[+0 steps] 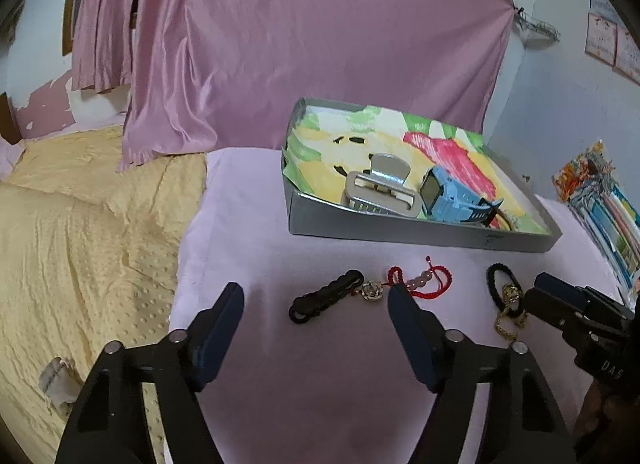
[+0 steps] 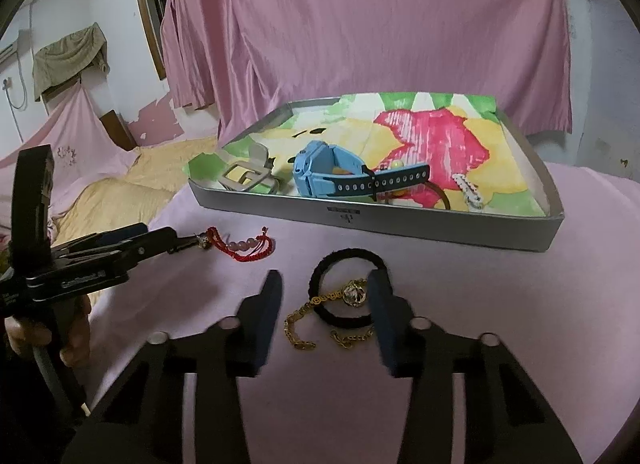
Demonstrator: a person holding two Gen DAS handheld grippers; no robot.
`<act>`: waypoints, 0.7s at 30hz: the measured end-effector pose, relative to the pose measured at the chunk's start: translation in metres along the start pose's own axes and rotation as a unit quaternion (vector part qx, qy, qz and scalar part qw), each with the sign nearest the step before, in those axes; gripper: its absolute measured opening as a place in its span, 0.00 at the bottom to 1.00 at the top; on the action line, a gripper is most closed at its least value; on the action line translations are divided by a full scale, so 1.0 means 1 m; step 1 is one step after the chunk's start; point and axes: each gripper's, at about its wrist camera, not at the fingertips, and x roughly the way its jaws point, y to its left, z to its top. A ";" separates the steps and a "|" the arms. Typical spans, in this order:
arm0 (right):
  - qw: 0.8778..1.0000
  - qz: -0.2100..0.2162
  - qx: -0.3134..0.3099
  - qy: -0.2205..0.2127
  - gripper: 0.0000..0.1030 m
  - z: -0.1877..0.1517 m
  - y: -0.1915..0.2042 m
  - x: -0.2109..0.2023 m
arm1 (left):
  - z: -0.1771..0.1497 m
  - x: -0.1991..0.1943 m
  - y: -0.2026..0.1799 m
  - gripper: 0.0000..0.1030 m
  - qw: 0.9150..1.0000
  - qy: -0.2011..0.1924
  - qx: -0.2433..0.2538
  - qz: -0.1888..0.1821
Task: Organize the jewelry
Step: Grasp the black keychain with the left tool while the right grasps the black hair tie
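Note:
A grey tray lined with colourful cloth holds a blue watch and a beige hair claw; the tray, watch and claw also show in the right wrist view. On the pink cloth lie a black hair clip, a red cord bracelet with a gold charm, a black hair tie and a gold chain. My left gripper is open around the black clip. My right gripper is open around the hair tie and chain.
A yellow quilt covers the bed to the left of the pink cloth. Pink curtains hang behind the tray. Colourful packets lie at the right edge. More small items lie in the tray's right part.

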 end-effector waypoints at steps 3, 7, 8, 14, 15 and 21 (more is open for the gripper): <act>1.000 0.006 0.005 0.011 0.30 0.001 -0.002 0.005 | 0.003 0.006 0.000 0.65 1.000 0.010 0.004 0.002; 0.999 0.008 0.014 0.028 0.28 0.002 -0.006 0.012 | 0.008 0.015 -0.001 0.58 1.000 0.024 0.010 0.009; 0.999 0.008 0.017 0.033 0.27 0.003 -0.006 0.015 | 0.008 0.017 -0.002 0.56 0.999 0.029 0.010 0.012; 0.999 0.006 0.020 0.048 0.24 0.006 -0.009 0.023 | 0.006 0.021 -0.006 0.36 0.999 0.045 0.011 0.012; 0.999 0.006 0.020 0.049 0.24 0.006 -0.010 0.024 | 0.005 0.021 -0.007 0.34 0.999 0.045 0.013 0.012; 0.998 0.007 0.024 0.054 0.17 0.008 -0.012 0.028 | 0.002 0.018 -0.015 0.15 0.998 0.053 0.017 0.000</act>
